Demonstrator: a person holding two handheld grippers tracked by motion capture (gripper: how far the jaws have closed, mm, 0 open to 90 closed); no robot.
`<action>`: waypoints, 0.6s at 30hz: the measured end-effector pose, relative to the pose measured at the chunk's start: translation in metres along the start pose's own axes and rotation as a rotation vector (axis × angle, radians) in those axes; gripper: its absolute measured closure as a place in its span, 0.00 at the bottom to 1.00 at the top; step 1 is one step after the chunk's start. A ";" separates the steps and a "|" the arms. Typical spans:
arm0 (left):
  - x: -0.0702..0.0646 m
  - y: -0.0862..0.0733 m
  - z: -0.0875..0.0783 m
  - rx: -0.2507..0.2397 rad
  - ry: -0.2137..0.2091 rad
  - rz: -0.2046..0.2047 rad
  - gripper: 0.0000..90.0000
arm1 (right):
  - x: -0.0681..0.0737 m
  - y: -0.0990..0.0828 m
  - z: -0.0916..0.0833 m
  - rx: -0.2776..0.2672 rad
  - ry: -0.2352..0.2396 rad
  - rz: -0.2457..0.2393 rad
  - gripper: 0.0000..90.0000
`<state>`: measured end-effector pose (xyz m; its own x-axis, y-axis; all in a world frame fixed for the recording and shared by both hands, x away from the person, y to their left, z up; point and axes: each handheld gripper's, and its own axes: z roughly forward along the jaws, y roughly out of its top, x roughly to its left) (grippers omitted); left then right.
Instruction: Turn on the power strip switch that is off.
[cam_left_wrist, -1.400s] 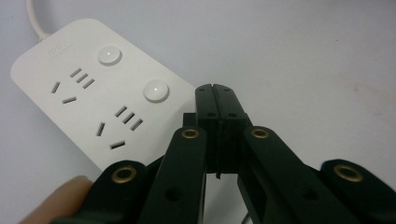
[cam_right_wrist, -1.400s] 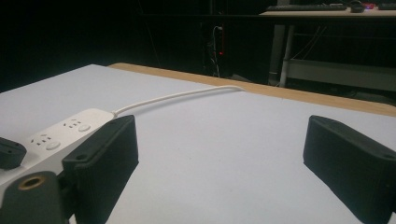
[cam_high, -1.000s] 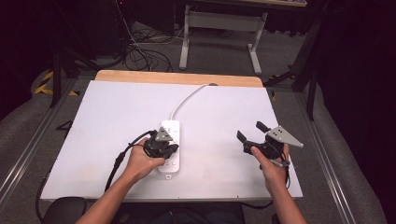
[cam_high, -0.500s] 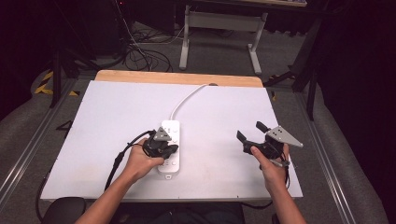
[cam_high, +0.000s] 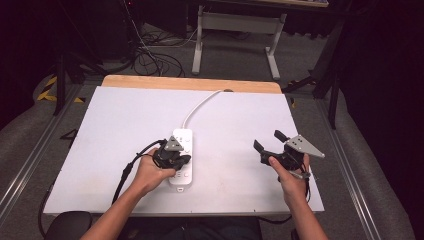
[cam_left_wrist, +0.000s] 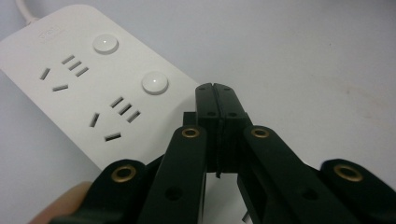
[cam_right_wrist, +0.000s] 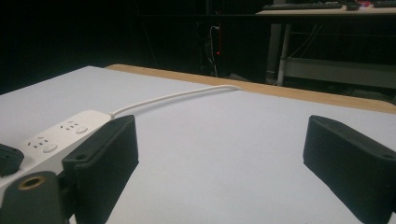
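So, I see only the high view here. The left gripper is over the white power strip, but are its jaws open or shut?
Observer: The left gripper is shut, with nothing between the jaws; in the left gripper view the two pads meet just off the long edge of the power strip.
Operator: Is anything plugged in the sockets near it?
Observer: No, the two sockets I see there are empty, and each has a round white button beside it.
Operator: And the right gripper, does it hold something?
Observer: No. The right gripper is open, and between its jaws I see bare white table, with the strip's white cord running away to the far wooden edge.
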<state>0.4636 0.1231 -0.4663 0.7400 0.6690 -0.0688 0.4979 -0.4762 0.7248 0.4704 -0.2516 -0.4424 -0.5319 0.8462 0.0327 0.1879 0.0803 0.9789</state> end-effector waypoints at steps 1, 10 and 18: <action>0.000 0.000 0.000 -0.002 0.000 -0.001 1.00 | 0.000 0.000 0.000 0.000 0.000 0.000 0.12; 0.000 0.000 0.000 -0.005 0.002 -0.007 1.00 | 0.002 0.001 -0.001 -0.006 -0.004 0.000 0.12; 0.000 0.000 0.000 -0.005 -0.004 -0.027 1.00 | 0.001 0.000 0.000 0.001 -0.003 0.000 0.12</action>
<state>0.4639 0.1232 -0.4662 0.7283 0.6791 -0.0915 0.5154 -0.4548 0.7263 0.4693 -0.2507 -0.4425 -0.5295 0.8477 0.0320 0.1886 0.0809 0.9787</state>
